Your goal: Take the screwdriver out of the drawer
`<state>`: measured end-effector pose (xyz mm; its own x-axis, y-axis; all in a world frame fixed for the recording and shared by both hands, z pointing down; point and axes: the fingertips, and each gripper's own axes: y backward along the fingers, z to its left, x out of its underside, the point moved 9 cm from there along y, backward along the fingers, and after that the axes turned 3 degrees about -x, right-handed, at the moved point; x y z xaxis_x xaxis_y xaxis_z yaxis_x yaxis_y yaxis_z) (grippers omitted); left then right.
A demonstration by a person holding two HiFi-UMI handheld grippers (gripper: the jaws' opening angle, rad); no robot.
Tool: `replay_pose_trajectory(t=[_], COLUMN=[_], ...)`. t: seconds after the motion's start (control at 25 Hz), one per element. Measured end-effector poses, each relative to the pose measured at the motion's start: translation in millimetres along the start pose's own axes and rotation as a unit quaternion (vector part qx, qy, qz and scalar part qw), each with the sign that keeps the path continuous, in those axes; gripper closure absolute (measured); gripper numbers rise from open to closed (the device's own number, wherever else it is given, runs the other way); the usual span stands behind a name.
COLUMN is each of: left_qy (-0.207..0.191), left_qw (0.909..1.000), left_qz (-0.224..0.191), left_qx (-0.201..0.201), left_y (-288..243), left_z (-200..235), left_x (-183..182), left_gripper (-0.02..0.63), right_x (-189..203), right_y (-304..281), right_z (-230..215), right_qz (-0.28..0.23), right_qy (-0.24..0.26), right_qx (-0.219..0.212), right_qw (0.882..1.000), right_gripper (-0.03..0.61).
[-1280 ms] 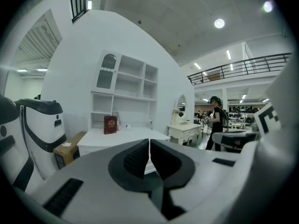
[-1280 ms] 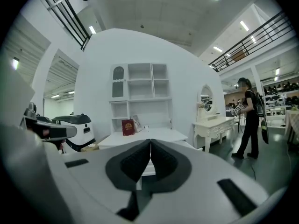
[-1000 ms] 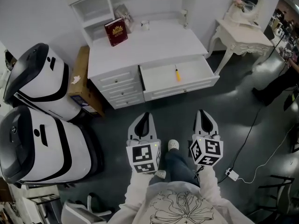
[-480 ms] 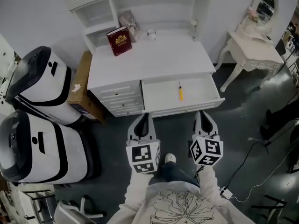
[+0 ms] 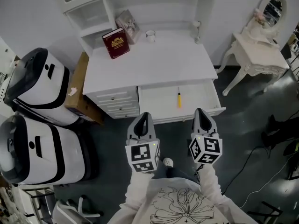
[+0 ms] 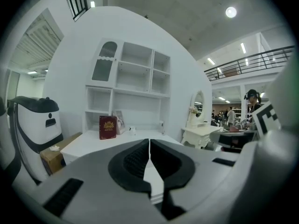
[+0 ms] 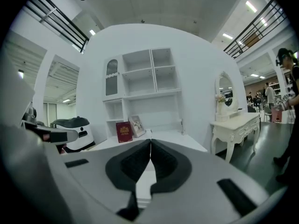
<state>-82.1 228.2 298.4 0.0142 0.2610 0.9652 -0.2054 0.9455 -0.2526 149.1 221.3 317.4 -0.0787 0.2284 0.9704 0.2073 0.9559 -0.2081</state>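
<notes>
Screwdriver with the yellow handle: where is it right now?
In the head view the screwdriver lies in the open drawer of the white desk, just ahead of the right gripper.

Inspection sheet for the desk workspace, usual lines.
Surface: white desk top; its wide drawer stands open.
Job's things: yellow-handled screwdriver lies alone in the drawer, untouched.
Clutter: red book, picture frame and small cup at the desk's back.
Grippers: left gripper and right gripper both shut, empty, in front of the drawer.
Cables: thin cable on the floor at right.
Surroundings: two white-and-black machines and a cardboard box at left; dressing table with mirror at right.
</notes>
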Motion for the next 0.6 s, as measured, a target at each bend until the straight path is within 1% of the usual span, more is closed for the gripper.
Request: replay_pose_trajectory(t=[0.12,0.32,0.6], left_qy=[-0.004,0.000,0.001], left_qw=[1.0000,0.9999,0.9995], left_qz=[0.004,0.015,0.030], left_qx=[-0.001,-0.001,0.005], left_y=[-10,-31,-74], left_z=[-3,-4,4], left_x=[-1,3,0], left_gripper=[0.603,0.603,0.603], right_x=[1,5,3], right_y=[-9,-26,-68], right_z=[-6,-15,-22], right_qz=[0.005,0.010,0.025], right_qy=[-0.002,-0.009,-0.012], right_qx=[-0.003,0.002,0.005], right_qw=[1.000,1.000,1.000], right_gripper=[0.575,0.575,0.575])
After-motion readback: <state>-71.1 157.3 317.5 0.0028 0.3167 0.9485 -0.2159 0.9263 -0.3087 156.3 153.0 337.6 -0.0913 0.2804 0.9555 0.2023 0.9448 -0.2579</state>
